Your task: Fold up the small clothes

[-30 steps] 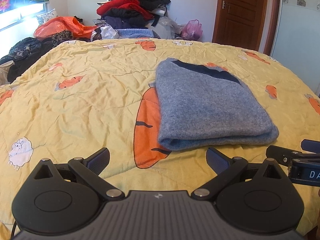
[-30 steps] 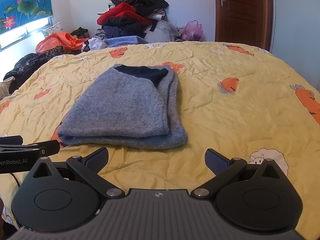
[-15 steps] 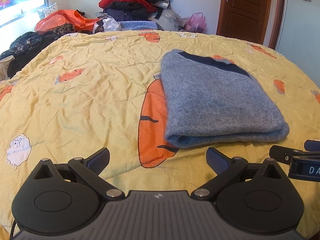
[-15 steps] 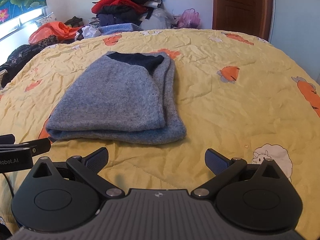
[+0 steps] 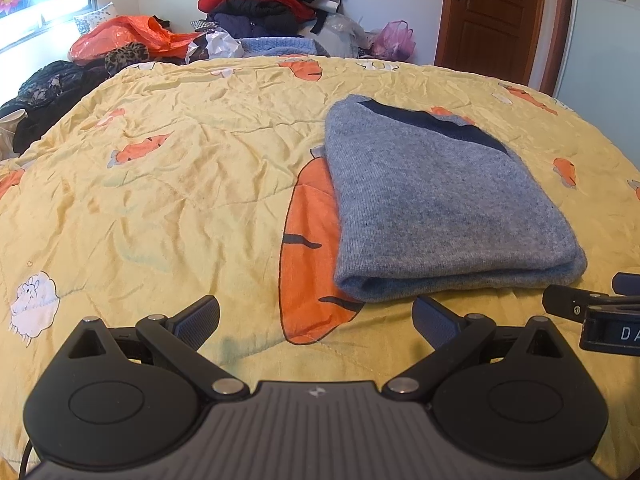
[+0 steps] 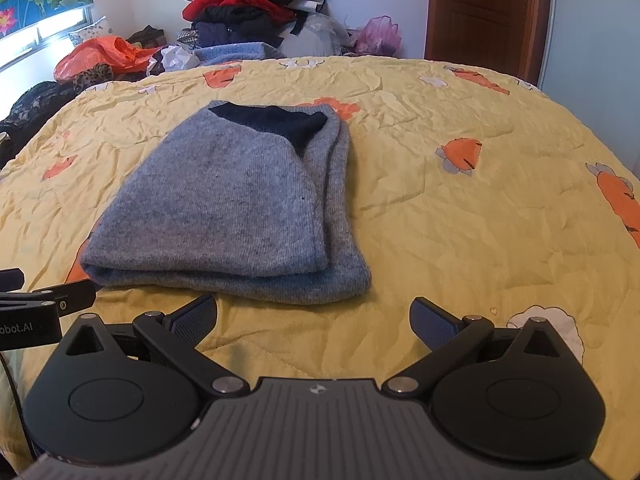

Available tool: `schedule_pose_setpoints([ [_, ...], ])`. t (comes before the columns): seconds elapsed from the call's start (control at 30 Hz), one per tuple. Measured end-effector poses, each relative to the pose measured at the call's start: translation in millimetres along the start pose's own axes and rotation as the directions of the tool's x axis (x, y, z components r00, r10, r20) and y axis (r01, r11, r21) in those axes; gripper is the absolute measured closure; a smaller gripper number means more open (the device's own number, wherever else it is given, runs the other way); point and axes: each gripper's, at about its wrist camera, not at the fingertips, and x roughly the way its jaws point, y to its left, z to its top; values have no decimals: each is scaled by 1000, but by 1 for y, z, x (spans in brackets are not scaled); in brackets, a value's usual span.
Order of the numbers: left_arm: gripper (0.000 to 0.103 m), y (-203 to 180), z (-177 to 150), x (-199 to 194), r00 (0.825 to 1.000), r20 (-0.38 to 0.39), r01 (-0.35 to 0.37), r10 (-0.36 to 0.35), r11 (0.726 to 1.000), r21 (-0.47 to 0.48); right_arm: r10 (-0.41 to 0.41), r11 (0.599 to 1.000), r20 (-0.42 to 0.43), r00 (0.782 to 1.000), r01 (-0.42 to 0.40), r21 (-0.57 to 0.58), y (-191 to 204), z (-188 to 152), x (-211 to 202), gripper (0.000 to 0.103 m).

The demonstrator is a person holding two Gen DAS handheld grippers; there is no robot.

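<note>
Both grippers hover empty as a folded grey sweater rests on the bed.

At the bottom of each frame, the left gripper (image 5: 316, 320) and right gripper (image 6: 314, 318) hold their fingers wide apart, gripping nothing, having edged nearer the garment over the last second. Just beyond them the grey sweater (image 5: 436, 204) lies folded in layers at mid-frame on the yellow quilt (image 5: 180, 184), undisturbed, suggesting this fold is finished. A clothes pile (image 5: 272, 4) fills the upper centre, a brown door (image 5: 496, 12) the upper right.
</note>
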Motion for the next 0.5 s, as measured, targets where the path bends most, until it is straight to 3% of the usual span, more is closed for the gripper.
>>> schedule_pose_setpoints([
  [0.33, 0, 5, 3, -4, 998, 58, 4, -4, 1000, -3, 11, 1000, -2, 1000, -10, 4, -3, 4, 7, 0],
  [0.5, 0, 17, 13, -1, 995, 24, 101, -101, 995, 5, 34, 999, 17, 999, -35, 17, -12, 10, 7, 0],
])
